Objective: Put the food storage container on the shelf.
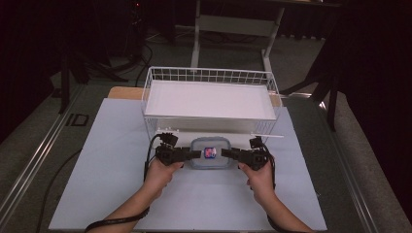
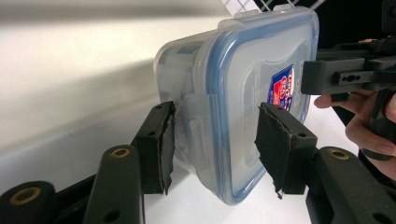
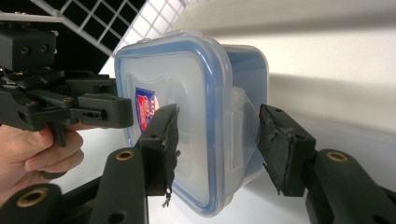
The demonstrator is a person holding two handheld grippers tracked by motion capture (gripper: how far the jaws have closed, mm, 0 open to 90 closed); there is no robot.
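A clear plastic food container (image 1: 210, 153) with a blue-rimmed lid and a red-and-blue label sits just in front of the wire basket, held between both grippers. My left gripper (image 1: 197, 154) clamps its left end. In the left gripper view the pads (image 2: 166, 144) press on the side latch and the lid of the container (image 2: 252, 93). My right gripper (image 1: 224, 153) clamps the opposite end. In the right gripper view its pads (image 3: 163, 140) squeeze the lid and base of the container (image 3: 196, 84). Each gripper view also shows the other hand's gripper at the far end.
A white wire basket (image 1: 209, 73) with a flat white panel on top stands directly behind the container. A pale mat (image 1: 121, 184) covers the table under my hands. Dark floor, cables and a table frame lie beyond.
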